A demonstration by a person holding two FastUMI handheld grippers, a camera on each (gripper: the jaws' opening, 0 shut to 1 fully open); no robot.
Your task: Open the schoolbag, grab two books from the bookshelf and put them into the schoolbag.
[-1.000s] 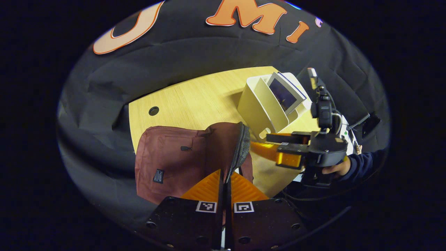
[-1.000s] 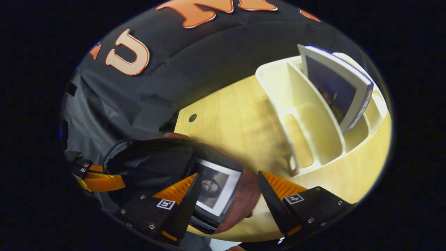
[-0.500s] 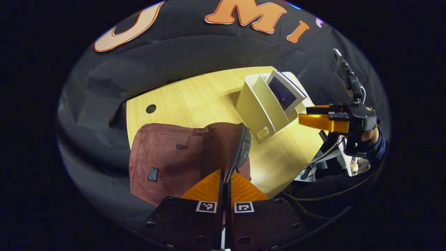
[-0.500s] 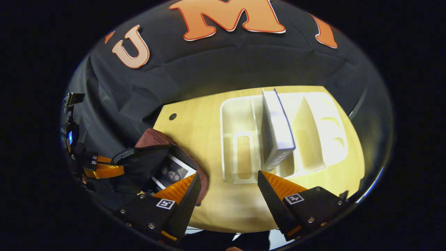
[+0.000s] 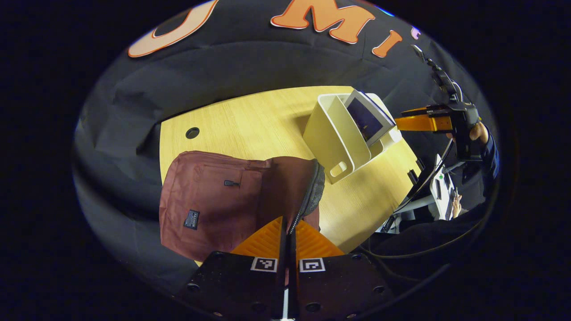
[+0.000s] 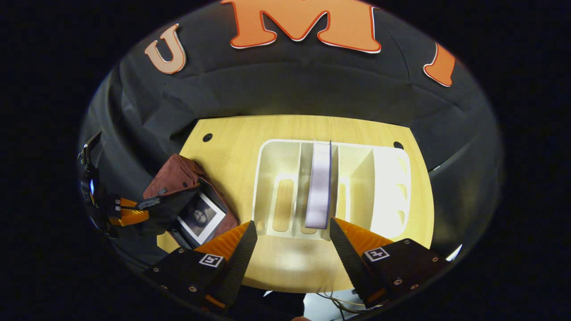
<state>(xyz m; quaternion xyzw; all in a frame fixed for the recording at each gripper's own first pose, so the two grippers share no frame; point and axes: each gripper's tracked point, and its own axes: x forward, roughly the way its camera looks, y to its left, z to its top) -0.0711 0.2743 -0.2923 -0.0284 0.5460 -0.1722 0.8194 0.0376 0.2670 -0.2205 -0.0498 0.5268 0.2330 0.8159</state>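
The maroon schoolbag (image 5: pixel 209 200) lies on the wooden table (image 5: pixel 250 120). My left gripper (image 5: pixel 289 228) is shut on the rim of its opening and holds it up. In the right gripper view the schoolbag (image 6: pixel 176 176) gapes, with one book (image 6: pixel 199 217) inside and the left gripper (image 6: pixel 127 216) at its flap. My right gripper (image 6: pixel 292 236) is open and empty, hovering in front of the cream bookshelf (image 6: pixel 279 165), where a pale book (image 6: pixel 319 185) stands upright between the dividers. The left gripper view has the bookshelf (image 5: pixel 332 140), its book (image 5: pixel 368 117) and the right gripper (image 5: pixel 419 122) beside them.
A round cable hole (image 5: pixel 192 132) sits in the table near the far left edge, and another hole (image 6: pixel 398 145) lies behind the shelf. Cables and equipment (image 5: pixel 439 187) hang off the table's right side. The shelf's other slots hold nothing.
My right gripper has swung away from the schoolbag, leaving the first book inside, and now faces the shelf square on. The left gripper has kept its hold on the bag rim.
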